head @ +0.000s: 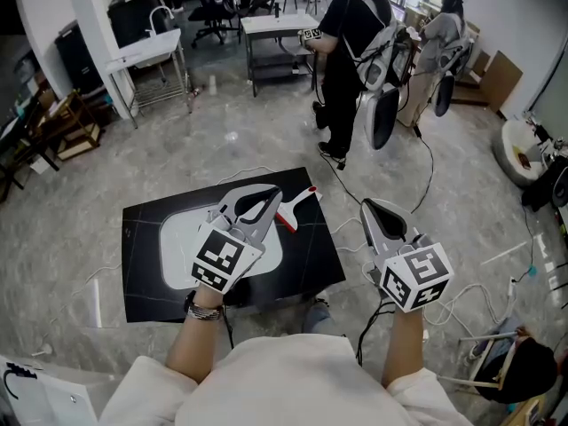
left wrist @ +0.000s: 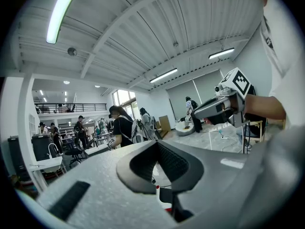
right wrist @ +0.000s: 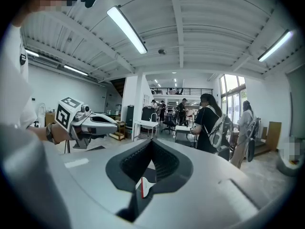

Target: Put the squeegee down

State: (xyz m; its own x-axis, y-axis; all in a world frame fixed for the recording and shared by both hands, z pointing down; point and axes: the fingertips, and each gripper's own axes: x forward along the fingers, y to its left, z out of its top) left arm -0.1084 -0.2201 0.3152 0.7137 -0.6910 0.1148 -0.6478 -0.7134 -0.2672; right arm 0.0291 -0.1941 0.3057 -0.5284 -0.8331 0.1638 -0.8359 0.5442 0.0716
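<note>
The squeegee [head: 297, 204], red and white, lies on a black mat [head: 142, 264] spread over the grey marbled floor [head: 222, 140]. It rests at the right edge of a white rounded panel [head: 177, 247] that covers the middle of the mat, and neither tool holds it.

The left gripper [head: 272, 193] hangs above the mat with its tips just beside the squeegee. In the left gripper view its fingers [left wrist: 143, 168] are closed together with nothing between them, and a scrap of the squeegee's red and white shows below through the gap behind the tips. The right gripper [head: 373, 205] hovers off the mat's right edge, above bare floor and a white cable [head: 351, 229]. Its fingers [right wrist: 169, 163] are closed and empty as well, and a red and white sliver of the squeegee [right wrist: 143, 187] shows through the gap. Both tools point nearly level.

The only markings that can be read are the bold black-and-white square markers on each gripper's cube [head: 220, 260], which are patterns rather than letters.

Further back, a person in black with a backpack [head: 348, 51] stands near a white table [head: 275, 23], and another person [head: 439, 38] stands to the right. Any print on their gear is too small to read.
</note>
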